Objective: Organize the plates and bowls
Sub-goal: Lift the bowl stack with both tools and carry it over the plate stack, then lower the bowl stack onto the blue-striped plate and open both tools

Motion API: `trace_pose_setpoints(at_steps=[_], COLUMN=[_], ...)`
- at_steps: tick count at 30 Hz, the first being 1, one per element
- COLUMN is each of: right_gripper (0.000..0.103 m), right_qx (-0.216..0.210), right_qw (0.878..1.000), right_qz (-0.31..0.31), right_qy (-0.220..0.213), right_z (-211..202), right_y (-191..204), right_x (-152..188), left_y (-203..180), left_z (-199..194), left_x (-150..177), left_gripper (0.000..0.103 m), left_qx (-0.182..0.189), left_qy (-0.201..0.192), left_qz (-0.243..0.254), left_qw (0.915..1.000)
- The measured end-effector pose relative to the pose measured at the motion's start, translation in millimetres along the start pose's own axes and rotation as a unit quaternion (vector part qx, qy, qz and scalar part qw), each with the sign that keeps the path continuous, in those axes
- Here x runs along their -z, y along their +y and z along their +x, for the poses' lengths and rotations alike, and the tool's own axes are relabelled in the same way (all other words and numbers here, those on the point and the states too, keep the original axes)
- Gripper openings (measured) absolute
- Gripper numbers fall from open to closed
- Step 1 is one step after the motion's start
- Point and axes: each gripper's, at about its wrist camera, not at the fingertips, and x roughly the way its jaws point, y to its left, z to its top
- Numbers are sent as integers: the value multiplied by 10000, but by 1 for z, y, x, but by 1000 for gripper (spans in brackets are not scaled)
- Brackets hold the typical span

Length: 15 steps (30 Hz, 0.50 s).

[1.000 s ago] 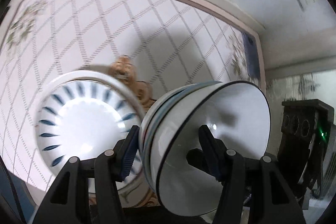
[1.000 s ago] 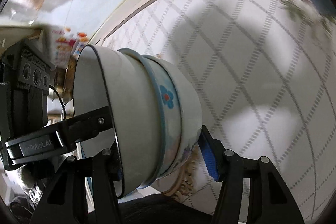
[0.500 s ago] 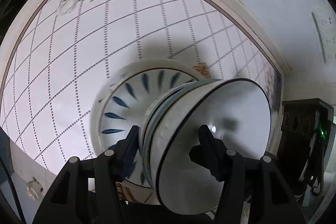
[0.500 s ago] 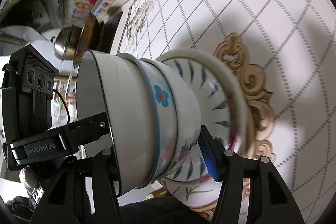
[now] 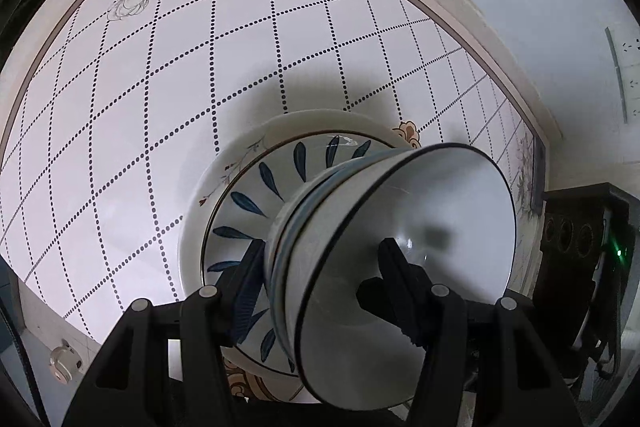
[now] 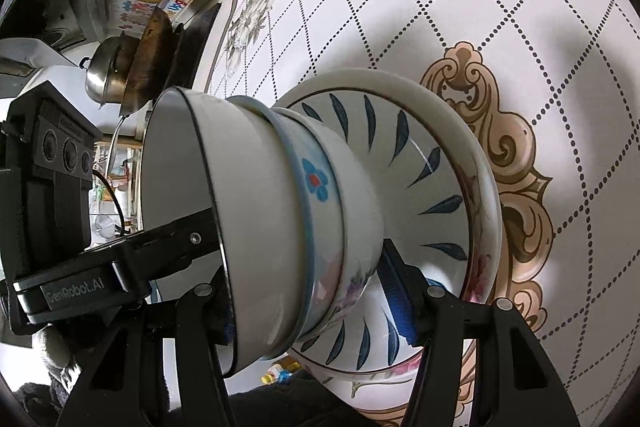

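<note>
Bowl stack (image 5: 392, 259) clamped by both jaws, bottom bowl touching leaf-patterned plate (image 6: 424, 179).

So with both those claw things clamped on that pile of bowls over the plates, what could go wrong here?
1. The stack of bowls is nested loosely; gripped only at its sides by the left gripper and right gripper, a bowl might slip out.
2. Lowered off-centre or tilted, it could chip the blue-leaf plate.
3. That plate sits on a larger floral plate, so a nudge might slide it.
</note>
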Motion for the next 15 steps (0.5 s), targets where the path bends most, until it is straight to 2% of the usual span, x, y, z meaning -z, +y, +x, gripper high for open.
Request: trace_pose_setpoints(at_steps=[13,15], right_gripper=[61,60], right_qx=[80,83], right_qw=[9999,9998], right_qz=[130,144], right_qy=[-55,-66], right_z=[-4,-6], right_y=[-8,-10], right_x=[-1,2], left_y=[-4,-6], left_z=[4,-1], left_x=[-3,-2], left_gripper=[54,54], left_qx=[-20,-169], left_qy=[64,-39], left_qz=[151,271], left_qw=[9999,9995])
